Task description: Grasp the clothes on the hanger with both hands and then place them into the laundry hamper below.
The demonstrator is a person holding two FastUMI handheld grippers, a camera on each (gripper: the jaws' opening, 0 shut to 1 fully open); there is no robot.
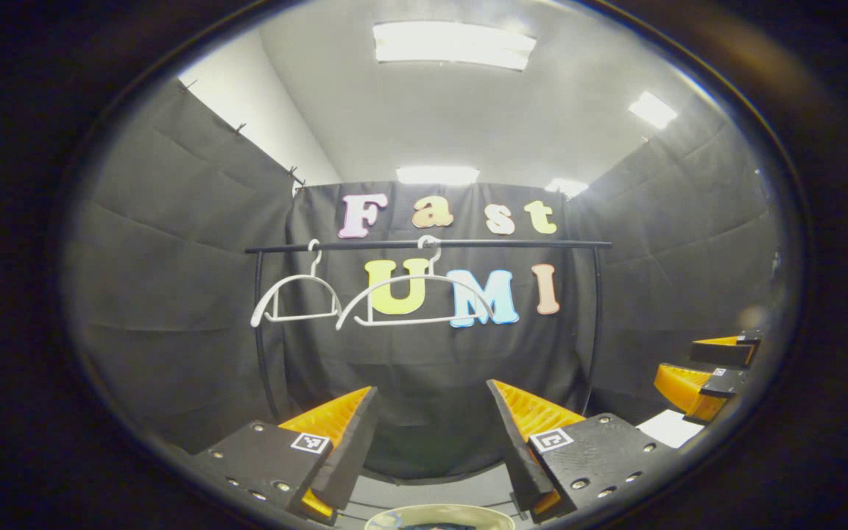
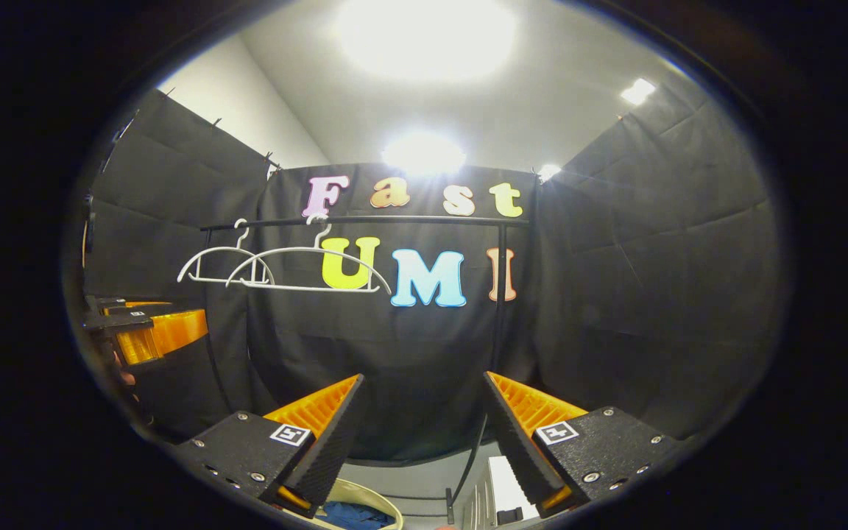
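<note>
Two bare white hangers (image 1: 299, 298) (image 1: 415, 302) hang on the black rail (image 1: 512, 244); the right gripper view shows them as well (image 2: 224, 266) (image 2: 306, 269). Blue clothes (image 2: 350, 515) lie in the cream laundry hamper (image 2: 389, 511) below, whose rim (image 1: 439, 512) sits at the bottom edge between my fingers. My left gripper (image 1: 431, 385) is open and holds nothing; it is also at the far left of the right gripper view (image 2: 140, 320). My right gripper (image 2: 423, 375) is open and holds nothing, and it appears at the right of the left gripper view (image 1: 711, 364).
The rail's black uprights (image 1: 258, 346) (image 1: 596, 324) stand in front of the black cloth wall. A white block (image 1: 670, 427) lies low on the right, and a white object (image 2: 501, 478) sits beside the hamper. Ceiling lights glare overhead.
</note>
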